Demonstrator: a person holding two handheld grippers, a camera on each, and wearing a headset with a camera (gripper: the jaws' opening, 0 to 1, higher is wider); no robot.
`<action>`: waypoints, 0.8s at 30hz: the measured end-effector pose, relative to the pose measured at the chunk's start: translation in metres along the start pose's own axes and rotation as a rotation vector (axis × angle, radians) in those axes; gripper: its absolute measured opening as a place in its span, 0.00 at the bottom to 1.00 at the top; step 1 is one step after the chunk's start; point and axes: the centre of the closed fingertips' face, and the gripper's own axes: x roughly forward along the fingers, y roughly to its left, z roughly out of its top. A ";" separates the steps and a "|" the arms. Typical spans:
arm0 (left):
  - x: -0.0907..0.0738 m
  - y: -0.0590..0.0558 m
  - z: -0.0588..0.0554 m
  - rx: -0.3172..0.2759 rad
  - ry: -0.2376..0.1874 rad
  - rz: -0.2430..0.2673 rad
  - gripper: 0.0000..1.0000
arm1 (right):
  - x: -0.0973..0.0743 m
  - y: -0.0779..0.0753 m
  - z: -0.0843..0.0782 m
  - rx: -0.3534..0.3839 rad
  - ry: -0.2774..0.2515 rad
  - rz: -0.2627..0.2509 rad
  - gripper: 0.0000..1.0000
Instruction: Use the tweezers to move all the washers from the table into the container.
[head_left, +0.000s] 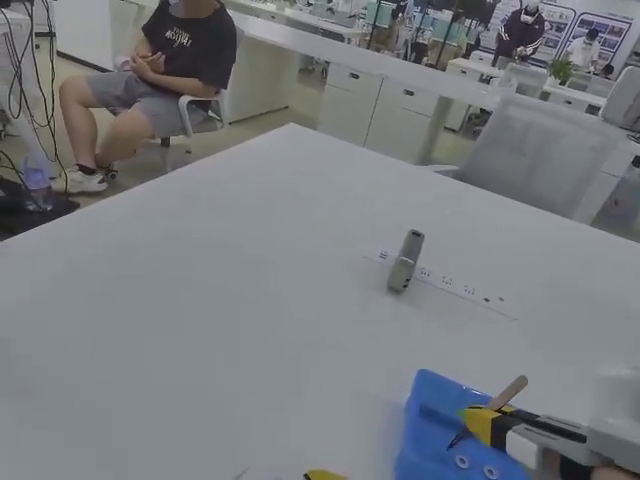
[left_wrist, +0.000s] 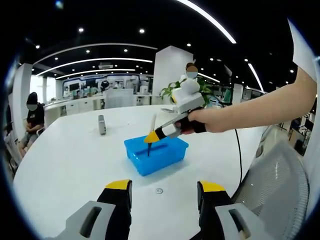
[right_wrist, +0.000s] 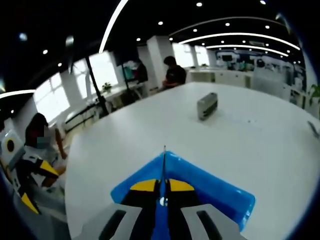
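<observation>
The right gripper is clamped tight on the tweezers. Their thin shaft runs straight out from its jaws and tips down into the blue container. One washer lies on the table outside the container's wall, toward the left gripper, whose jaws stand wide apart and empty just short of it. I'd say the tweezers must lift clear of the wall and swing that way.

Right gripper over blue container; grey device beyond.
</observation>
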 end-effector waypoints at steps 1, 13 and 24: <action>0.000 0.000 0.000 0.000 0.000 0.000 0.52 | 0.001 0.000 -0.001 -0.003 0.005 0.002 0.03; 0.000 -0.001 -0.001 0.003 0.005 -0.003 0.51 | 0.007 0.000 -0.011 -0.047 0.035 -0.004 0.04; 0.000 -0.001 -0.001 0.006 0.009 -0.006 0.51 | -0.019 0.021 0.017 -0.096 -0.061 -0.001 0.04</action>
